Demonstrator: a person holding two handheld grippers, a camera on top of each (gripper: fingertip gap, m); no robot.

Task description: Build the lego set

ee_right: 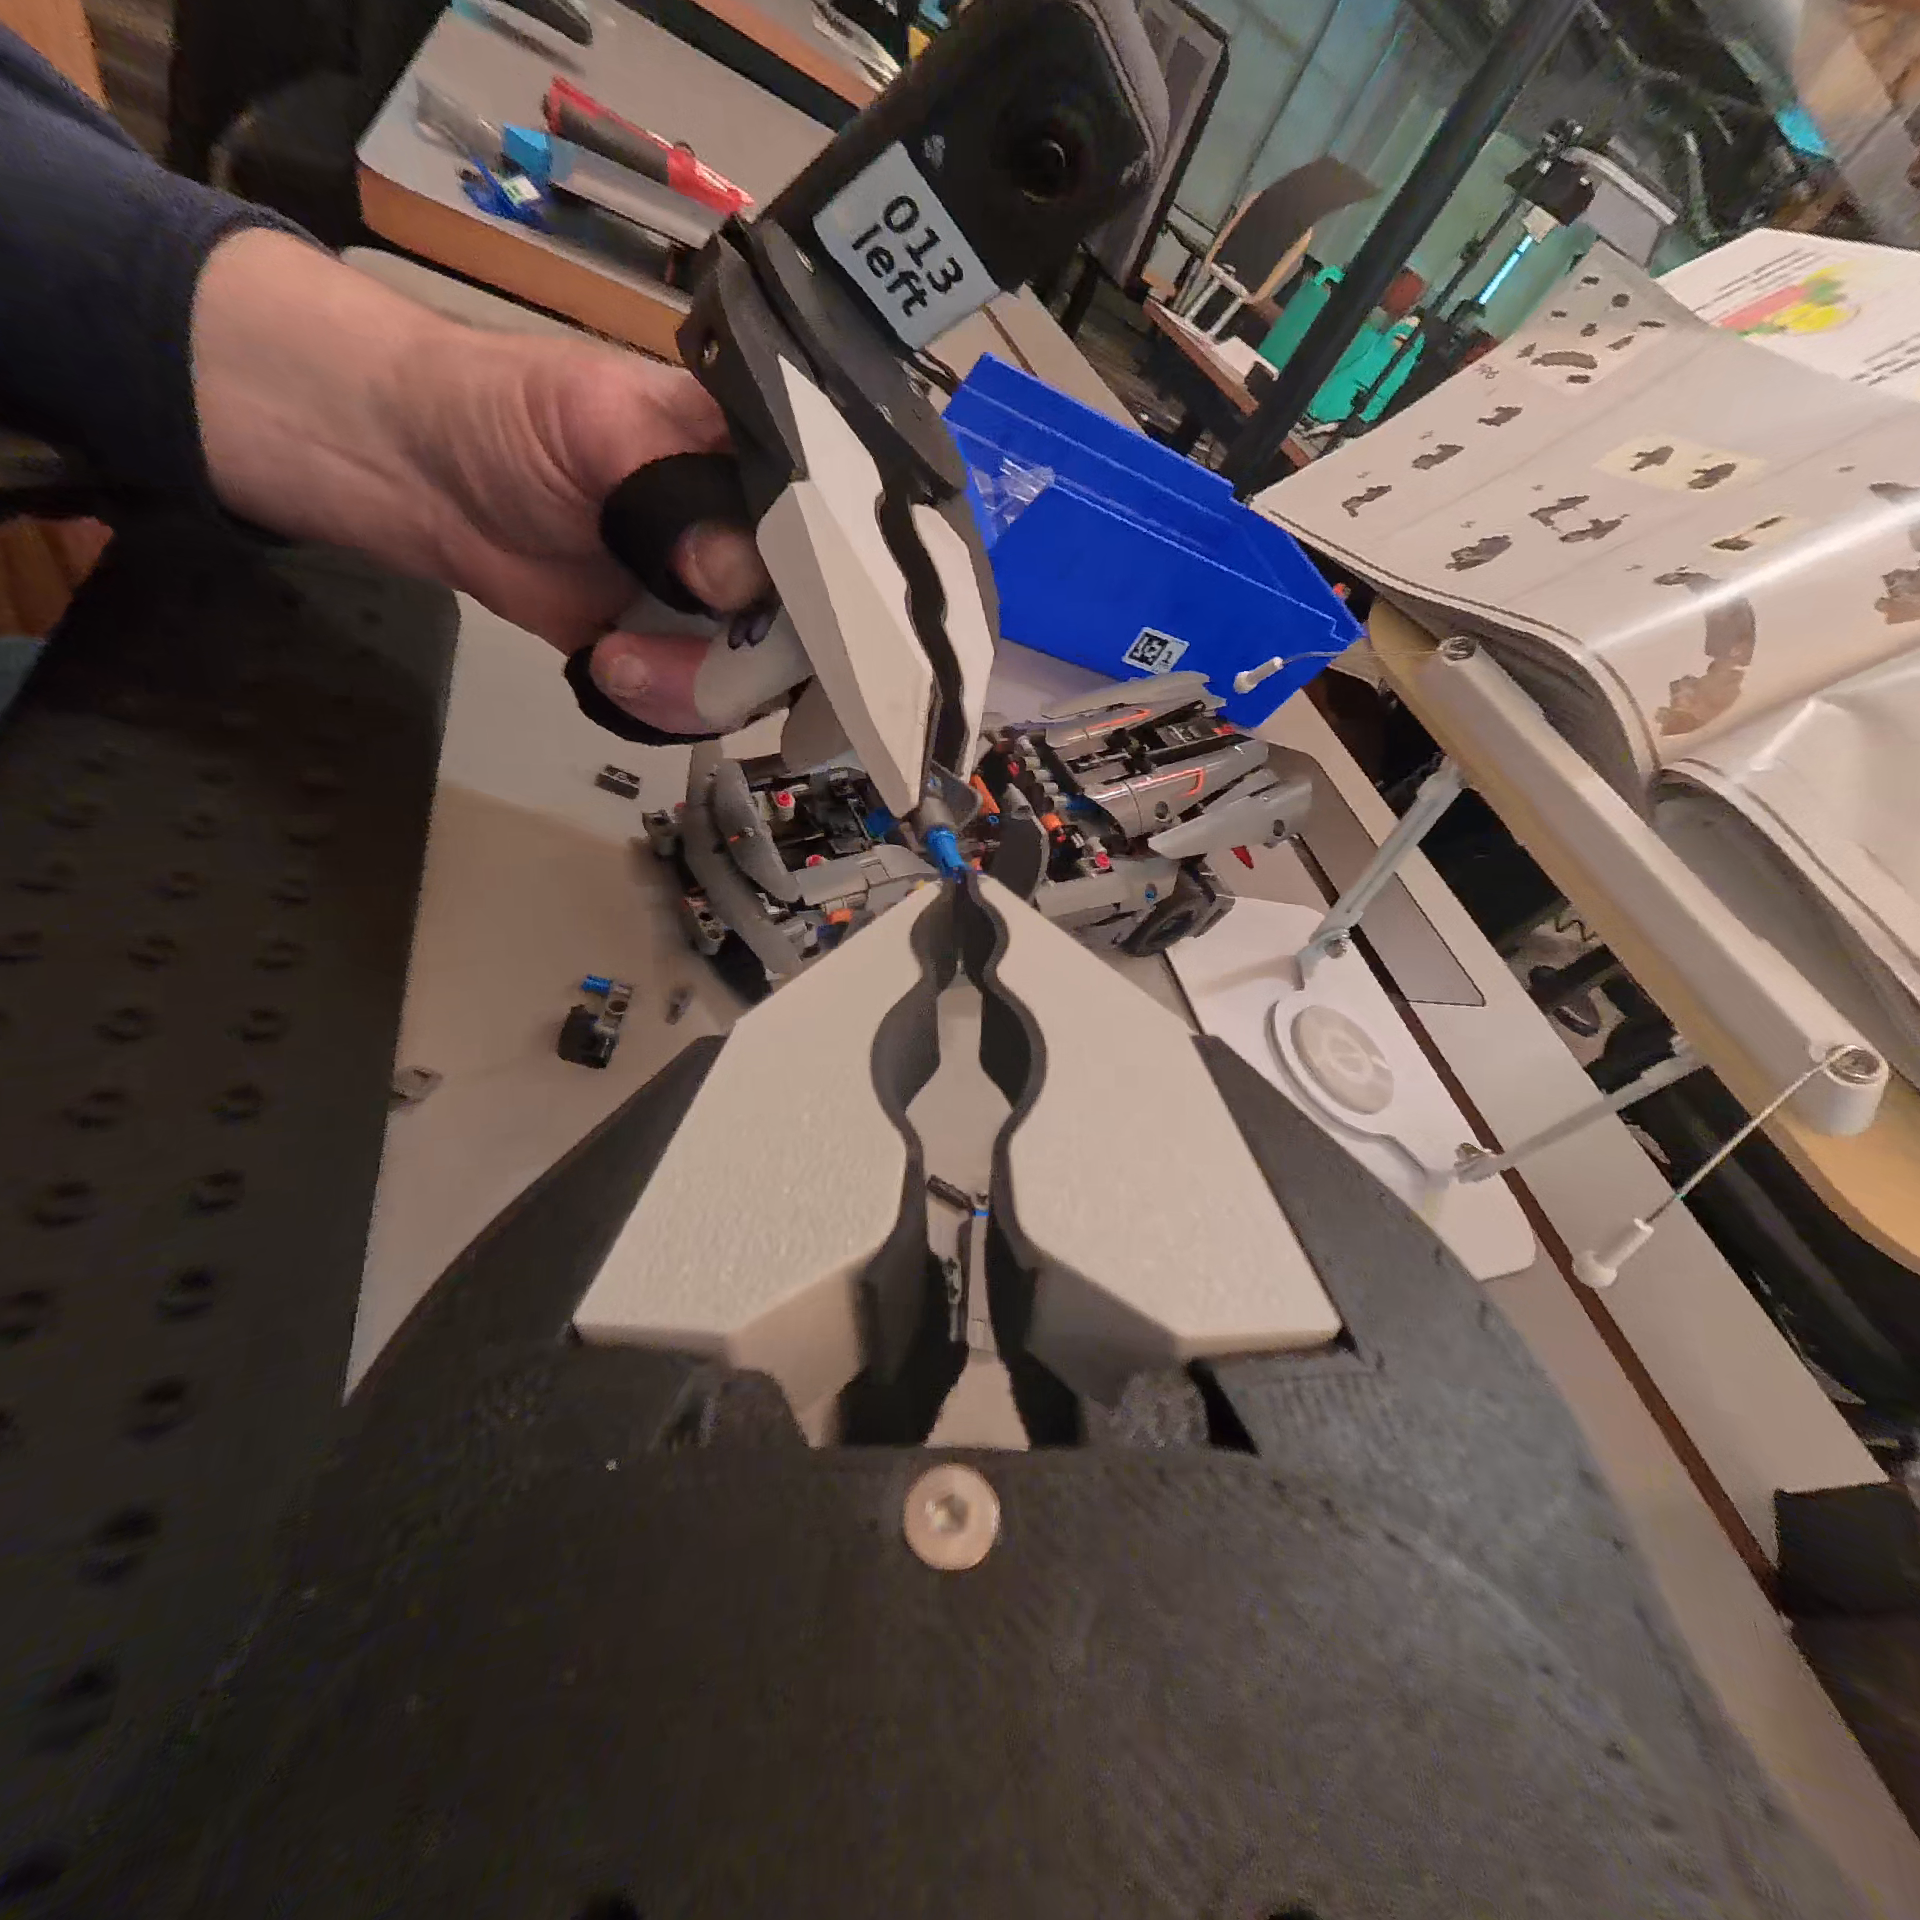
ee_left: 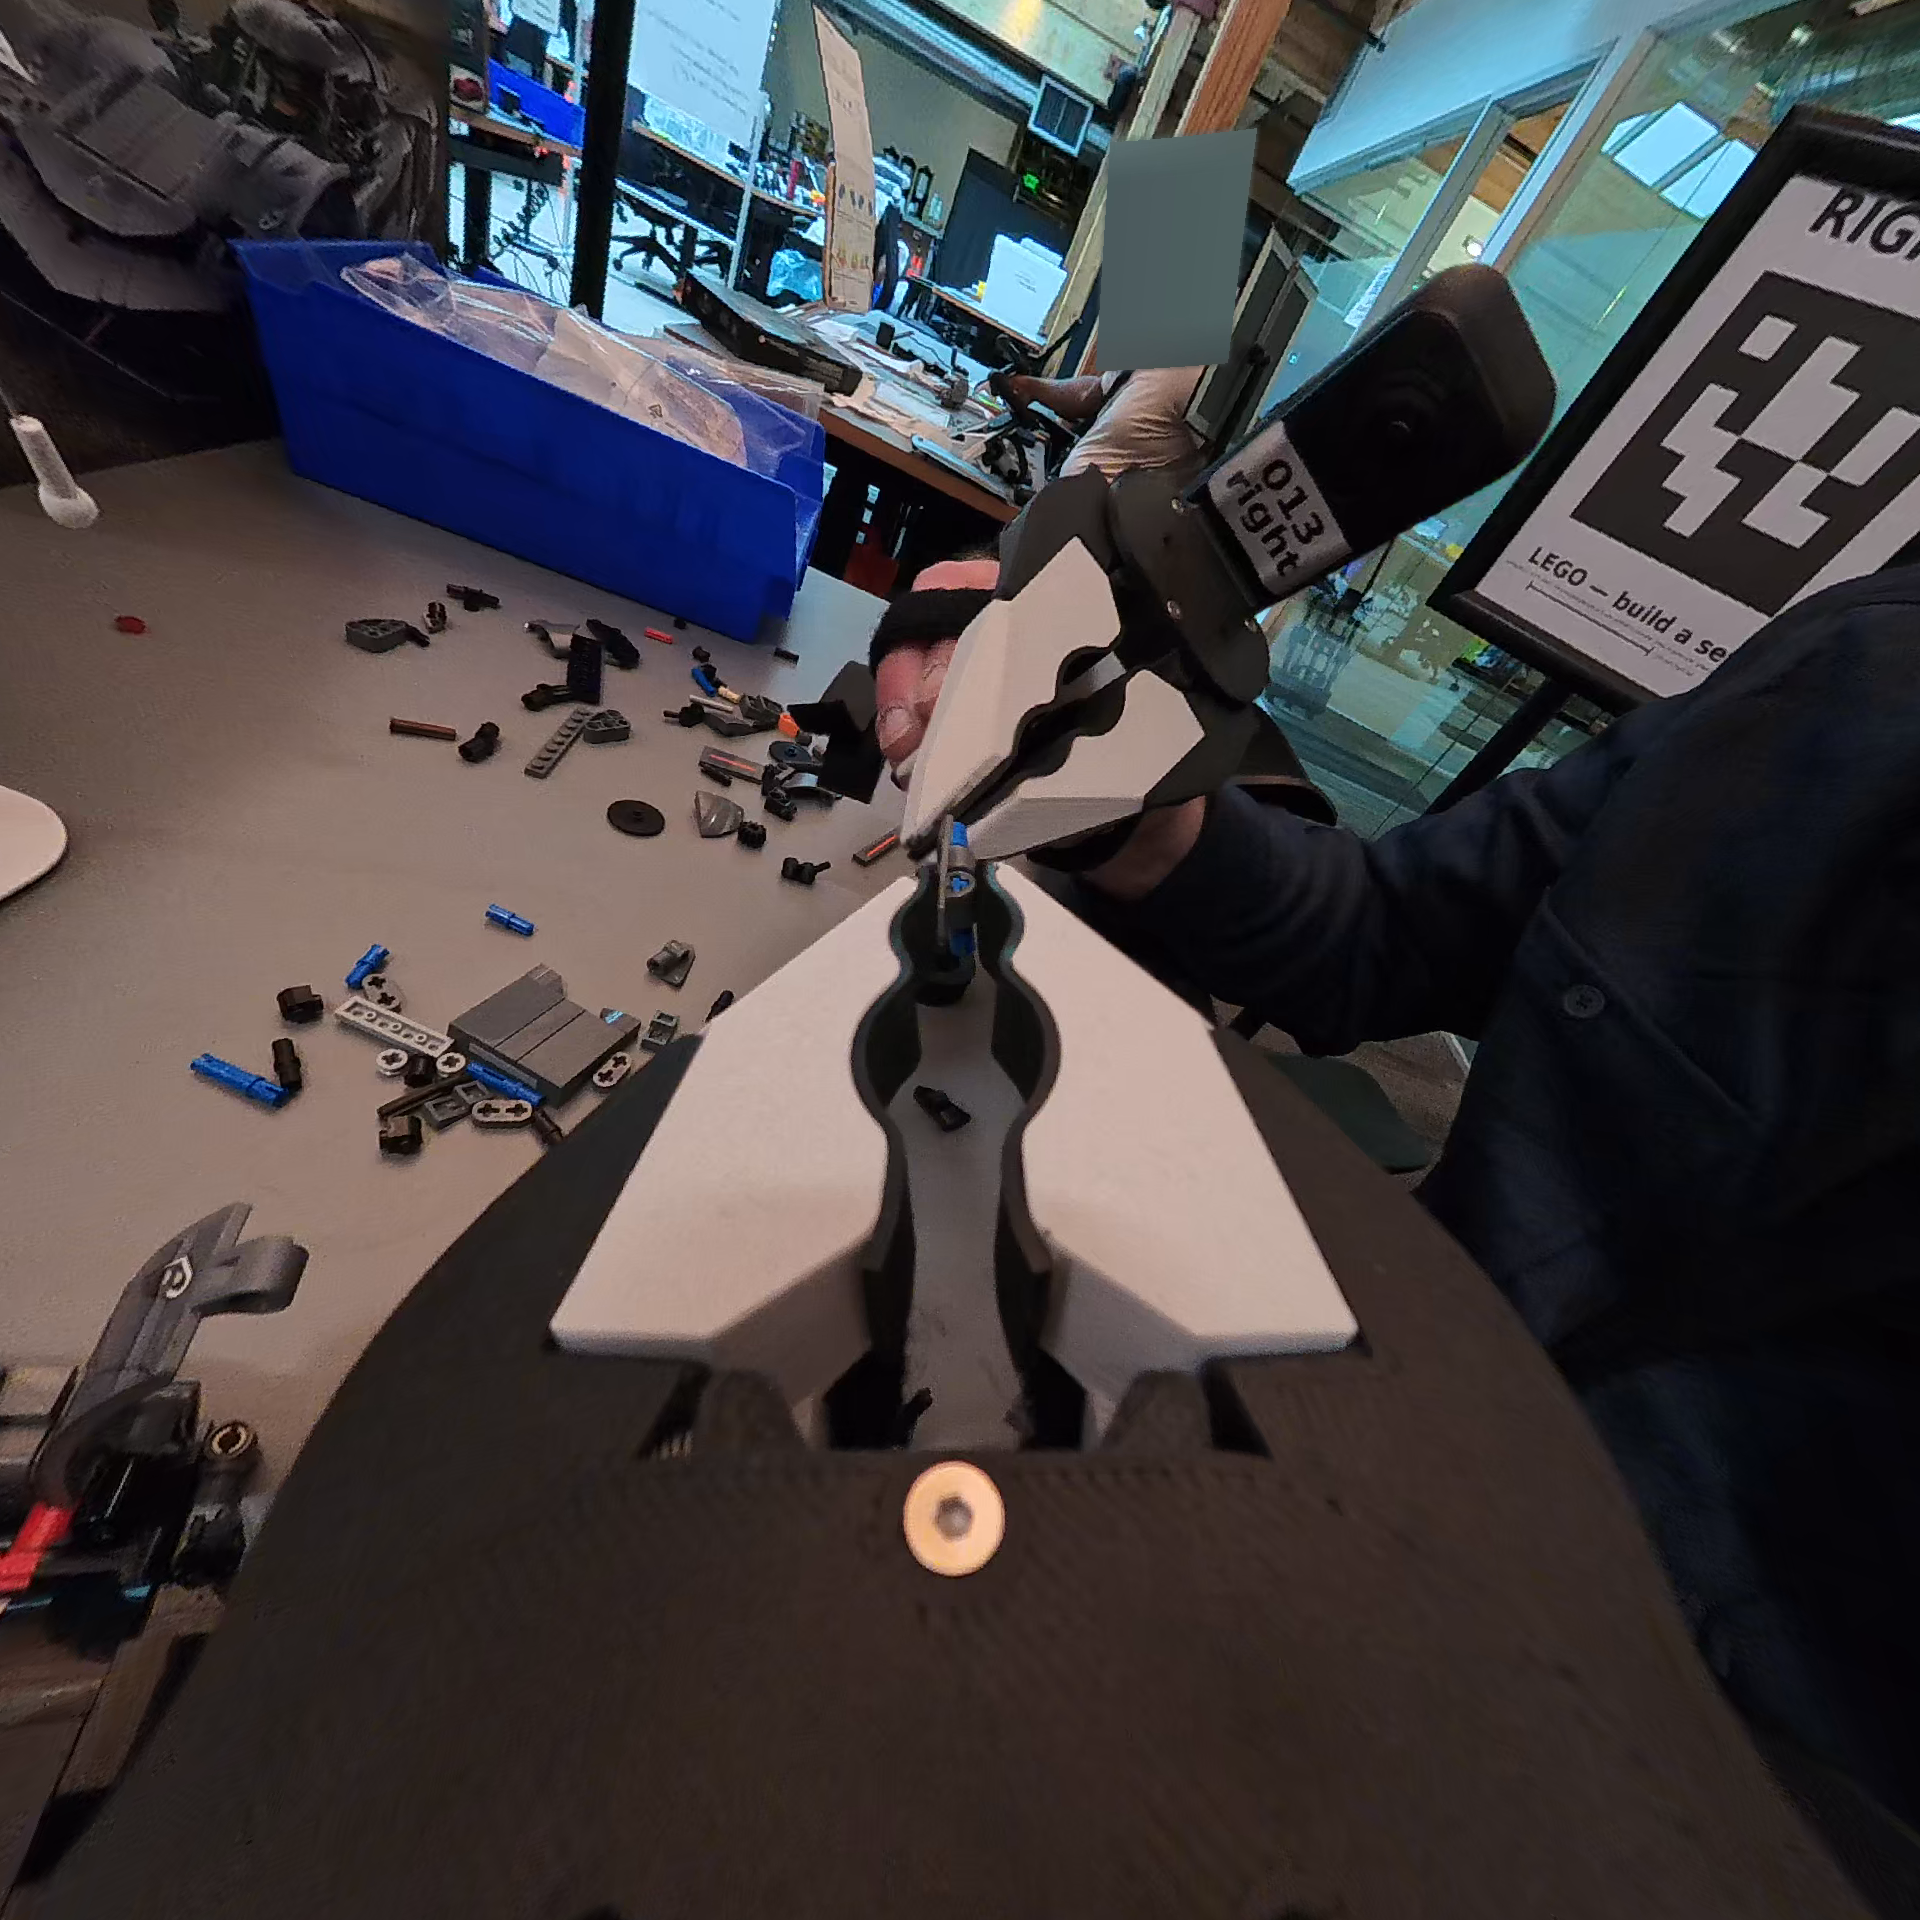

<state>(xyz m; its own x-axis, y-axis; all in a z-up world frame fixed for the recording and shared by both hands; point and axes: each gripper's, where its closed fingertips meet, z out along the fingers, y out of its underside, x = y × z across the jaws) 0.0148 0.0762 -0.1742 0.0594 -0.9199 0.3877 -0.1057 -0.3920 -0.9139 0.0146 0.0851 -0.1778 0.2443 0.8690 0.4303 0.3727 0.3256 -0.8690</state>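
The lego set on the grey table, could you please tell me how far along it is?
Done: a large grey and black lego vehicle stands assembled. In hand: the left gripper and right gripper meet, both shut on a small grey piece with blue pins. Left: many loose grey, black and blue pieces lie unused.

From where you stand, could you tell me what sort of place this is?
Probably a lab or workshop: a grey table strewn with Lego parts, a blue bin, and cluttered desks behind.
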